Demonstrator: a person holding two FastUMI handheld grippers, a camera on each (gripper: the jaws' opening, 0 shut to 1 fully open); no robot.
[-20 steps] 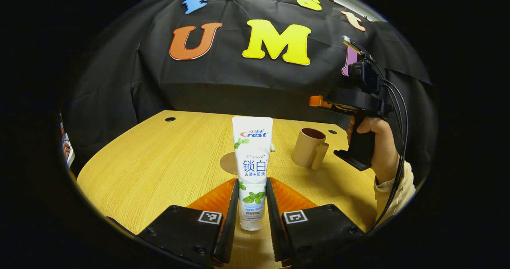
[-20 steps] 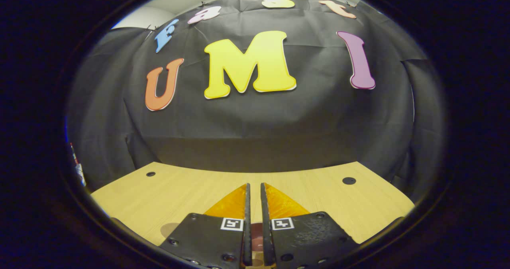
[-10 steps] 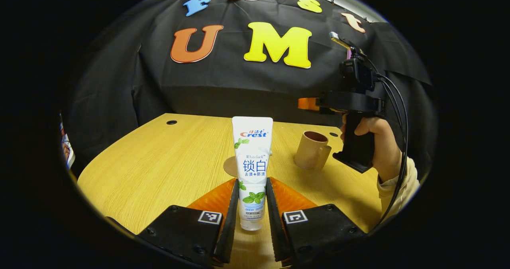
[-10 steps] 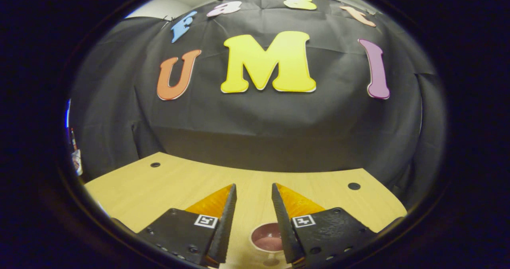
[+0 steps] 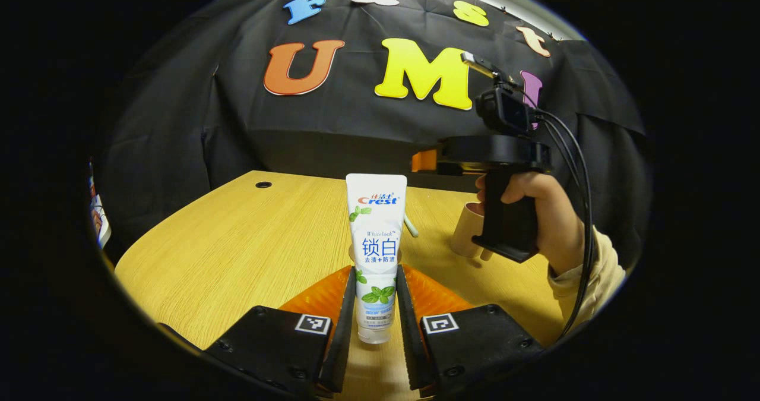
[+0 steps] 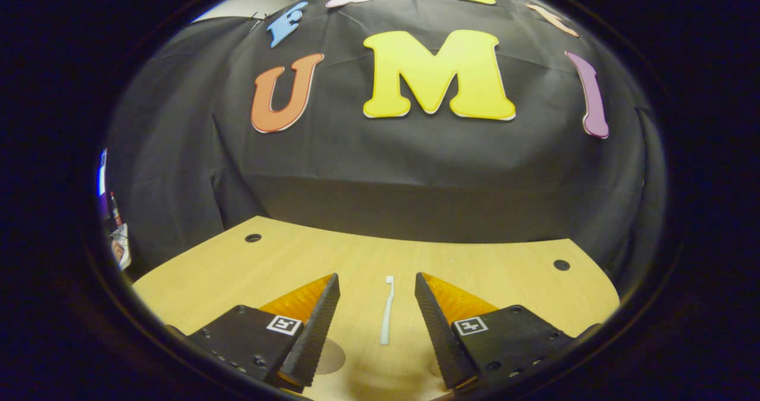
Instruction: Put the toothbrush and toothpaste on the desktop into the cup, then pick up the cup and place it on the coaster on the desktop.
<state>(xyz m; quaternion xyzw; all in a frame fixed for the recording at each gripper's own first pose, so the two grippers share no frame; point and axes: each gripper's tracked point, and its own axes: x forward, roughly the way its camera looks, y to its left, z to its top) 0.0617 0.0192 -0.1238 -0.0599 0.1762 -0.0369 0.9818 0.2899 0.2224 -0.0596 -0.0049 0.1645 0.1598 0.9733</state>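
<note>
Right gripper is hanging open over the desk, with the toothbrush lying flat straight ahead between its fingers, long axis pointing away. Left gripper is clamping the toothpaste upright.

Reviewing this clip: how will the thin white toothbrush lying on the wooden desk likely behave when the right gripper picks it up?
The thin white toothbrush lies flat on the wooden desk between the open right gripper fingers, so it probably offers little height to pinch. It looks light and stiff. Gripped off-centre, it may pivot or slip.
</note>
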